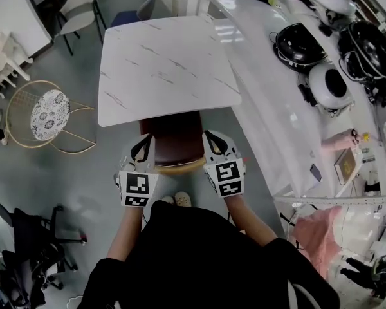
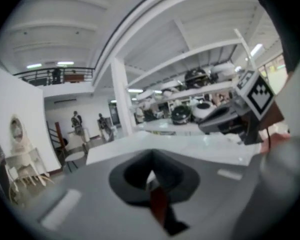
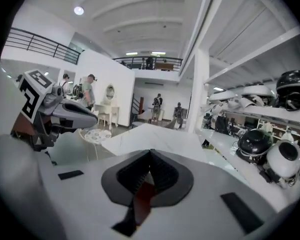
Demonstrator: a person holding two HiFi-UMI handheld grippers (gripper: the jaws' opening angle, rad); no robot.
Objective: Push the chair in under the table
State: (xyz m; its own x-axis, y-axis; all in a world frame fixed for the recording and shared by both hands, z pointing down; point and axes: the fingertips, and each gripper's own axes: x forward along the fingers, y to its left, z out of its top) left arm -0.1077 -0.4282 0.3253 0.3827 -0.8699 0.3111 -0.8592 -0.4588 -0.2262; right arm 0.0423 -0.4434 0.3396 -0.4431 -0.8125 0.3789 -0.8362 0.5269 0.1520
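I'm holding the left gripper [image 1: 143,148] with jaws pressed together, empty | right gripper [image 1: 213,143] likewise closed on nothing | both are flanking the chair [image 1: 177,140], which is sitting under the table [image 1: 161,63].

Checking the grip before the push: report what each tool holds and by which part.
Nothing is held: the left tool and the right tool both have their jaws shut together, empty, one at each side of the back of the brown chair.
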